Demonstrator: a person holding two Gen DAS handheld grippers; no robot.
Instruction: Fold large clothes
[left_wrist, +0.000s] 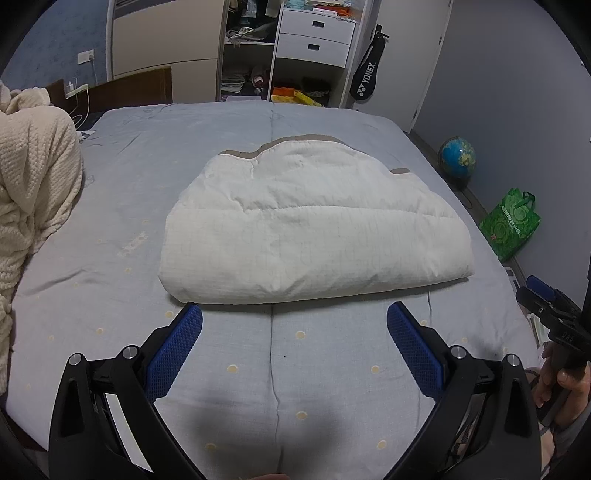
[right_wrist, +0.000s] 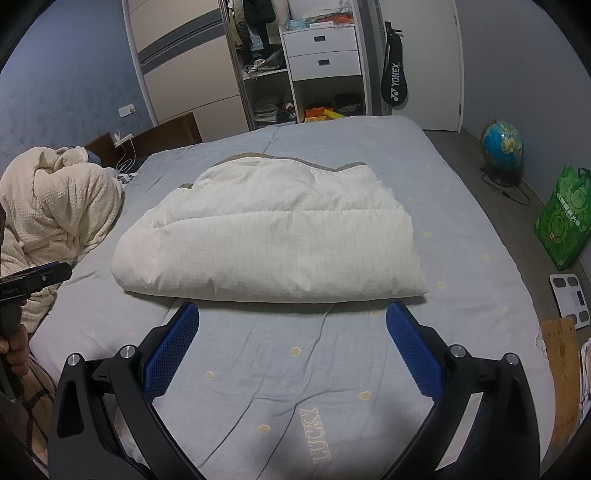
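Note:
A white quilted duvet (left_wrist: 314, 229) with a tan border lies folded into a thick bundle in the middle of the grey-blue bed (left_wrist: 110, 206); it also shows in the right wrist view (right_wrist: 273, 236). My left gripper (left_wrist: 294, 314) is open and empty, its blue pads just short of the bundle's near edge. My right gripper (right_wrist: 291, 314) is open and empty, also just short of the near edge. The right gripper's body shows at the left wrist view's right edge (left_wrist: 554, 314); the left gripper's body shows at the right wrist view's left edge (right_wrist: 33, 280).
A cream knitted blanket (right_wrist: 55, 210) is heaped at the bed's left side. A wardrobe with white drawers (left_wrist: 314, 37) stands behind the bed. A globe (right_wrist: 502, 147), a green bag (right_wrist: 561, 225) and a white scale (right_wrist: 570, 299) sit on the floor at the right.

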